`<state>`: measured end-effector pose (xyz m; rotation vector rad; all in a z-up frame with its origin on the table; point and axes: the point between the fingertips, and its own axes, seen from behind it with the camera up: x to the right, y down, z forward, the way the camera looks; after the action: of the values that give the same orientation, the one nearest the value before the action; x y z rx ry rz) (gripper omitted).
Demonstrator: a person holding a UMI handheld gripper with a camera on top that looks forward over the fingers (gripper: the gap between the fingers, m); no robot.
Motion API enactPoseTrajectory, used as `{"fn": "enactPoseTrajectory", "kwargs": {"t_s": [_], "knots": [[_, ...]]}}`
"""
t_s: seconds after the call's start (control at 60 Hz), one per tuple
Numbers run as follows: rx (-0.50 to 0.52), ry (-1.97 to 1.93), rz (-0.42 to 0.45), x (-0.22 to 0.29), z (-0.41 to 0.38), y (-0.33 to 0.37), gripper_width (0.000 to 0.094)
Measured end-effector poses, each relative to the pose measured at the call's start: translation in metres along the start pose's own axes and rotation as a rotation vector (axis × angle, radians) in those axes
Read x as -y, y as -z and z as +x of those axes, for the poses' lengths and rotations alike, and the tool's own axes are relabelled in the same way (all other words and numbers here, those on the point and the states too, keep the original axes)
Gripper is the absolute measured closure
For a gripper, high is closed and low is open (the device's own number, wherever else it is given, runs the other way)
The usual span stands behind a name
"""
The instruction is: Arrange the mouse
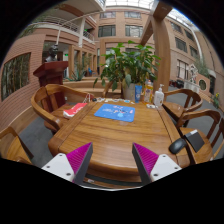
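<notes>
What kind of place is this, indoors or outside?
Probably an outdoor courtyard or terrace: brick buildings with many windows rise behind a round wooden table, wooden chairs ring it, and a big leafy plant stands beyond. The claw is open over the table's near edge.

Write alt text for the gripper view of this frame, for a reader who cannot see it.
The gripper hovers with its fingers open and empty over a round wooden table in a brick courtyard. A blue mouse pad lies beyond the fingers, and a dark mouse sits near the table's edge beside the right finger. Wooden chairs and a potted plant surround the table.
</notes>
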<state>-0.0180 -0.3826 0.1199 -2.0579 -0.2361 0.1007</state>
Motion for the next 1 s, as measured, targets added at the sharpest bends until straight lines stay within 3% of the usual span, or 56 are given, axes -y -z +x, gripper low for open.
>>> {"fn": "enactPoseTrajectory", "kwargs": {"t_s": [0.117,0.417,0.717,1.0], "knots": [[-0.054,-0.024,-0.055,-0.024,0.023,0.002,0.0117],[-0.257,-0.114,-0.149,-0.100,0.183,-0.017,0.0084],[-0.398,-0.198,-0.099,-0.084,0.290,-0.077,0.0078],[-0.426,-0.281,-0.136,-0.082,0.329,-0.131,0.0074]]}}
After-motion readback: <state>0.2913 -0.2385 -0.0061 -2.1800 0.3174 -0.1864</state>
